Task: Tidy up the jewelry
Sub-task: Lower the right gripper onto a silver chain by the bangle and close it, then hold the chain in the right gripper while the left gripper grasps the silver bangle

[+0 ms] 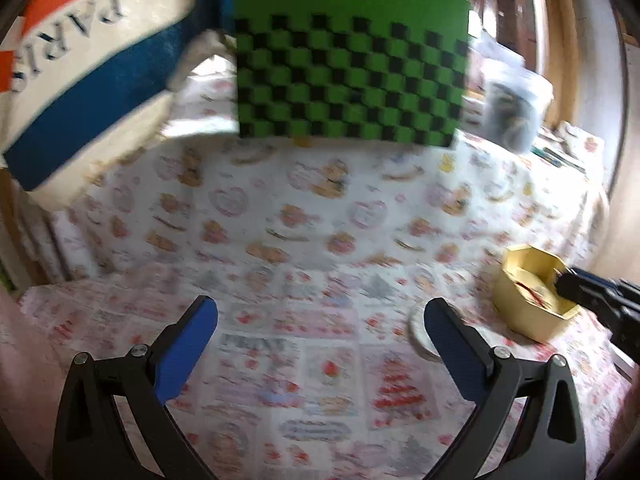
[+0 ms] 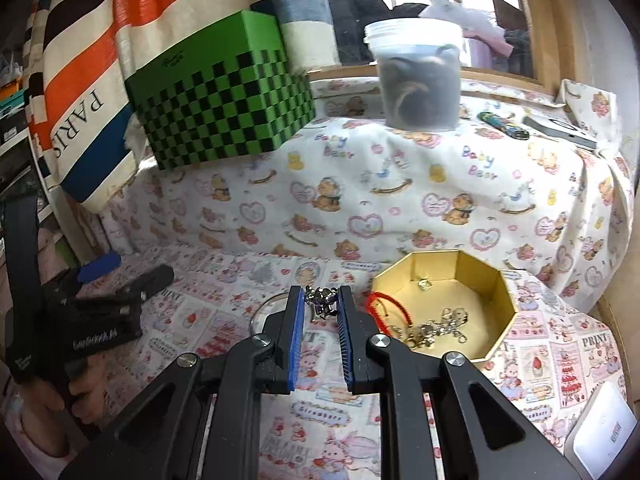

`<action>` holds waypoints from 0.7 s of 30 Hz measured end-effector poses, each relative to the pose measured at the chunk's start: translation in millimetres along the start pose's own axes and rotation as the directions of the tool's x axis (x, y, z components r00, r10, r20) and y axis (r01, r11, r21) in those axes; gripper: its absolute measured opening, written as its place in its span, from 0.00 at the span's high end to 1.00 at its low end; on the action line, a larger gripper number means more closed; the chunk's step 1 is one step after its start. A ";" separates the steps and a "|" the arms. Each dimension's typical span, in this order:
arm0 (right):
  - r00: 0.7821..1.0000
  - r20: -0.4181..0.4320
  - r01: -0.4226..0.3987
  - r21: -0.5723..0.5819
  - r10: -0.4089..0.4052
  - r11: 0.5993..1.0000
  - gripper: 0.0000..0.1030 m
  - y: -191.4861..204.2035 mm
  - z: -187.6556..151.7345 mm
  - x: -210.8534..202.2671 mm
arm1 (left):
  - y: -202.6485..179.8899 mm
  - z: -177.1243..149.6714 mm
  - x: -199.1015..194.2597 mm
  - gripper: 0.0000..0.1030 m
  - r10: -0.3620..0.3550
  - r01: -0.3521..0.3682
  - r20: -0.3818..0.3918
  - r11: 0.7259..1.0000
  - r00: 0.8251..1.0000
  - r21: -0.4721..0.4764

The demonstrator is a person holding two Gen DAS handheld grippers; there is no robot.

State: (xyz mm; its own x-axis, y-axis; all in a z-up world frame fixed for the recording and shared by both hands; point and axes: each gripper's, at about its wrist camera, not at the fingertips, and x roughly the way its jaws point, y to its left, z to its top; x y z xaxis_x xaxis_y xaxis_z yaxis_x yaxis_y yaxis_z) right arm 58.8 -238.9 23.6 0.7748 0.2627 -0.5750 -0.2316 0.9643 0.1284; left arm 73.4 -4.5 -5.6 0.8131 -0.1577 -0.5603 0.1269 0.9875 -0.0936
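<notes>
Right wrist view: the right gripper (image 2: 320, 300) pinches a small silvery trinket (image 2: 321, 298) at its very fingertips, just left of the gold box (image 2: 496, 280), where a red cord (image 2: 384, 306) and metal chains (image 2: 436, 326) already lie. Gripped so near the tips, the trinket could slip and fall on the cloth (image 2: 360, 208) short of the box. Further left of the box, the left gripper (image 1: 320, 320) hangs spread and empty, so I judge it could not catch a drop.

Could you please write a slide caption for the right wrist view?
Right hand-held gripper pinching a silver jewelry piece beside the open gold octagonal box.
</notes>
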 end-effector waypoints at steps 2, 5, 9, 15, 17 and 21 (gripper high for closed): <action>1.000 0.011 0.013 0.009 -0.013 1.000 0.83 -4.0 1.1 -2.0 | -8.0 -0.6 6.5 0.00 -0.085 0.086 -0.058 0.996 0.995 0.014; 1.000 0.020 0.022 0.044 -0.023 0.999 0.83 -14.9 3.9 -4.0 | -22.8 -1.3 24.0 0.02 -0.126 0.135 -0.164 0.990 0.978 0.045; 0.999 0.029 0.043 0.062 -0.045 0.997 0.83 -23.6 6.2 -5.6 | -39.6 4.9 48.9 0.21 -0.135 0.150 -0.257 0.988 0.957 0.039; 0.999 0.030 0.029 0.077 -0.031 0.997 0.83 -27.4 6.6 -7.6 | -59.9 16.1 91.5 0.28 -0.056 0.087 -0.340 0.993 0.939 0.076; 0.999 0.027 0.026 0.076 -0.028 0.997 0.83 -26.8 6.2 -7.5 | -64.5 15.0 103.3 0.32 -0.015 0.056 -0.374 0.993 0.927 0.099; 0.999 0.027 0.025 0.077 -0.027 0.997 0.83 -26.4 6.0 -7.7 | -59.8 10.3 110.3 0.44 0.036 0.004 -0.387 0.995 0.921 0.101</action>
State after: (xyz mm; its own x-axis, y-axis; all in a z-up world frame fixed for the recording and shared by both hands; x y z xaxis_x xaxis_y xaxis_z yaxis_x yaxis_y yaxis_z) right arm 62.5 -266.2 29.5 0.7963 0.2375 -0.5564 -0.1663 0.9702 0.1761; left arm 161.4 -80.8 -53.3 0.5340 -0.1121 -0.8380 0.1868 0.9823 -0.0124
